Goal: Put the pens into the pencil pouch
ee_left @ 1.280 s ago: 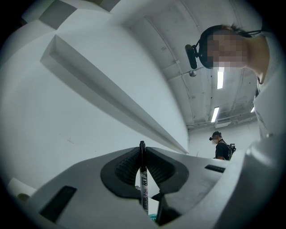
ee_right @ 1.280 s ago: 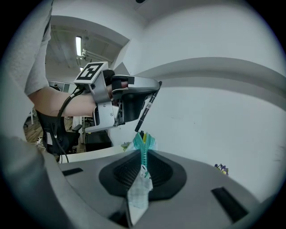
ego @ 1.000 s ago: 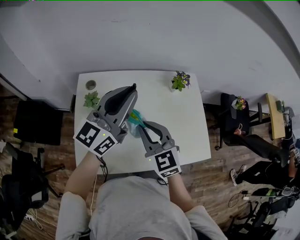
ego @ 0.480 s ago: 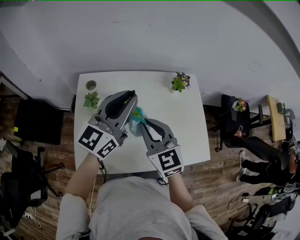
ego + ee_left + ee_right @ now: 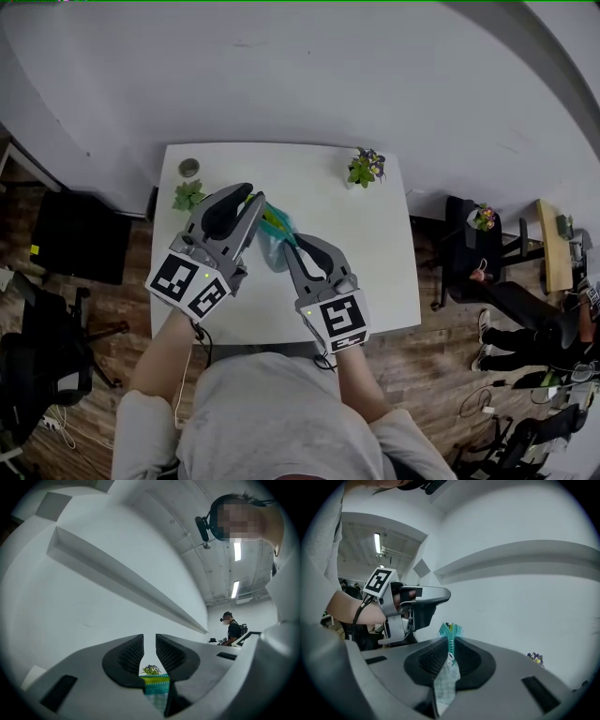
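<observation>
White table [image 5: 375,272] stands against a pale wall, with wooden floor [image 5: 441,375] around its other sides. At its far left corner sits a small round pot [image 5: 188,167]; what it holds cannot be made out. Just nearer lies a small green plant [image 5: 188,195].

Next comes the left gripper [image 5: 149,641]. Its jaws have just been opening and stand a narrow slot apart. The yellow-green and teal top band of the pencil pouch [image 5: 273,246] shows low between them, and the pads do not press on it. The pouch is over the table's middle, between the two tools. The right gripper [image 5: 451,644] pinches it, with its jaws closed on the pale checked fabric and the teal zip. The zip's end sticks up past the tips. Whether pens lie inside cannot be told.

Toward the far right corner stands a potted plant with purple flowers [image 5: 363,167].

Beyond the table, a black chair [image 5: 47,366] stands on the floor at the left. At the right is a dark seat [image 5: 464,234], and past it the legs of a seated person [image 5: 525,300]. The left gripper view shows a long ledge on the wall, strip lights [image 5: 236,550] on the ceiling and a standing person [image 5: 232,629] far off.
</observation>
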`<action>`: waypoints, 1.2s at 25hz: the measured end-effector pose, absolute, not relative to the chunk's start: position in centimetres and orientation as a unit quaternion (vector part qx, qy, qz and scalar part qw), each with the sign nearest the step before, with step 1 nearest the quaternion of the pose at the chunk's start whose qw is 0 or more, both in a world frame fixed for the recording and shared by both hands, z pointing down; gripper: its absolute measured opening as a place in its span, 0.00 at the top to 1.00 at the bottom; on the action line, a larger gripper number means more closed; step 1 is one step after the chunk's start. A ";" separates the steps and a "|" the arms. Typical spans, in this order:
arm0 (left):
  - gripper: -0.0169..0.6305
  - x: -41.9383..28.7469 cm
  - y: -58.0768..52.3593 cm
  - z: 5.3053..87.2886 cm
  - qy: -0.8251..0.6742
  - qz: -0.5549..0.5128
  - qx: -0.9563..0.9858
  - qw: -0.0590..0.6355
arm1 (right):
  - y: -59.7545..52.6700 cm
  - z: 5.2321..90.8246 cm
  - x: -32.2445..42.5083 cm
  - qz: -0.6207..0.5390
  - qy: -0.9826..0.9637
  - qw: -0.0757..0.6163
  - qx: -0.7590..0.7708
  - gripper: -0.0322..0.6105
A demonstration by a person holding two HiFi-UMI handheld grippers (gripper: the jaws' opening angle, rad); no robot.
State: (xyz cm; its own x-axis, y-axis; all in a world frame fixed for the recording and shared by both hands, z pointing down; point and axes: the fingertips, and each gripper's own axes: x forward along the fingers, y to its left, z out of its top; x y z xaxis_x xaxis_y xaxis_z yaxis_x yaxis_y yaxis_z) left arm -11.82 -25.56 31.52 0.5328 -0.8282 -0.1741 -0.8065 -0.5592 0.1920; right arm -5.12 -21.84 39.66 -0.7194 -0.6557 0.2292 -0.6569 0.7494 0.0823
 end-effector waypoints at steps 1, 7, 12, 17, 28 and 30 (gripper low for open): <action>0.84 -12.4 -25.4 31.6 -0.476 -0.123 0.869 0.046 | -21.9 39.6 -5.1 0.004 -0.927 0.119 0.355 0.86; 0.89 -15.6 -24.2 32.4 -0.523 -0.109 0.843 0.054 | -22.3 38.5 -5.5 0.004 -0.927 0.102 0.362 0.86; 0.91 -18.4 -22.7 33.0 -0.565 -0.096 0.818 0.053 | -22.5 37.2 -5.6 -0.005 -0.927 0.084 0.365 0.86; 0.91 -20.3 -21.4 33.7 -0.598 -0.064 0.798 0.040 | -22.6 35.2 -5.6 -0.017 -0.925 0.063 0.374 0.86; 0.91 -22.5 -19.5 34.1 -0.639 -0.034 0.768 0.035 | -22.6 31.7 -3.5 -0.037 -0.910 0.029 0.413 0.86; 0.91 -22.7 -19.3 34.0 -0.643 -0.025 0.765 0.034 | -22.5 31.2 -2.9 -0.040 -0.905 0.025 0.422 0.86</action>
